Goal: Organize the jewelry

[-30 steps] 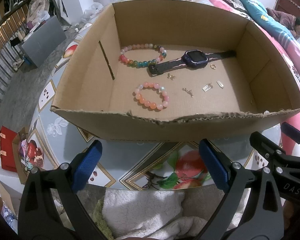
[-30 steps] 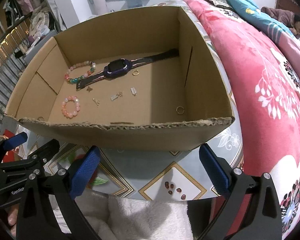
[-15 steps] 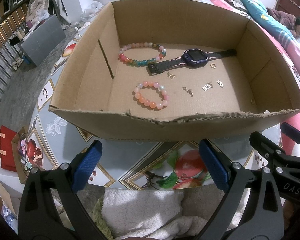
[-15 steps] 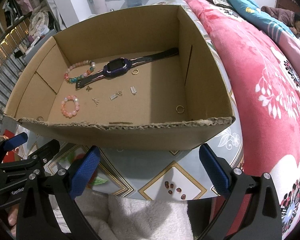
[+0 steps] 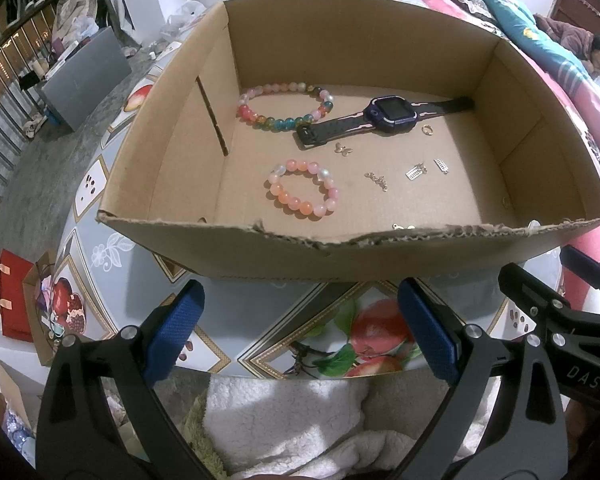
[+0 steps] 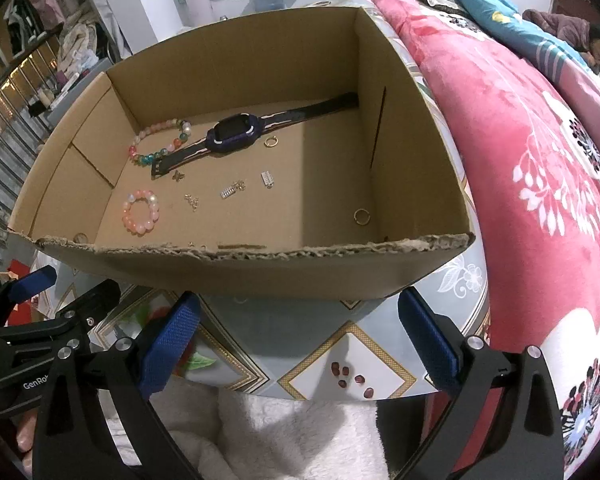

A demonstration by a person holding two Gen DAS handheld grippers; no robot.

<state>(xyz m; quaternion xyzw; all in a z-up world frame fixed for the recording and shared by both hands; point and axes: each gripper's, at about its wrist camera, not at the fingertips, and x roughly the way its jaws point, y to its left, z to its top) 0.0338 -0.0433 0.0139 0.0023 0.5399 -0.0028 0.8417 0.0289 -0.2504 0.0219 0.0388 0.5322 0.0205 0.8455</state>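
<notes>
Left tool [image 5: 300, 328]: jaws spread, empty, short of box.
Right tool [image 6: 300, 332]: same.
Cardboard box [image 5: 380, 258]: on table [image 5: 236, 316].
Contents: multicolour bracelet [image 5: 284, 106], pink bracelet [image 5: 302, 194], watch [image 5: 384, 114], small charms.

Matt corrugated cardboard box [image 5: 260, 256] (torn rim); glossy bead bracelets [image 5: 302, 193].

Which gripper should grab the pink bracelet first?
Probably the left gripper. The pink bracelet lies straight ahead of it, just past the box wall. From the right gripper it sits far off to the left. Both are open.
</notes>
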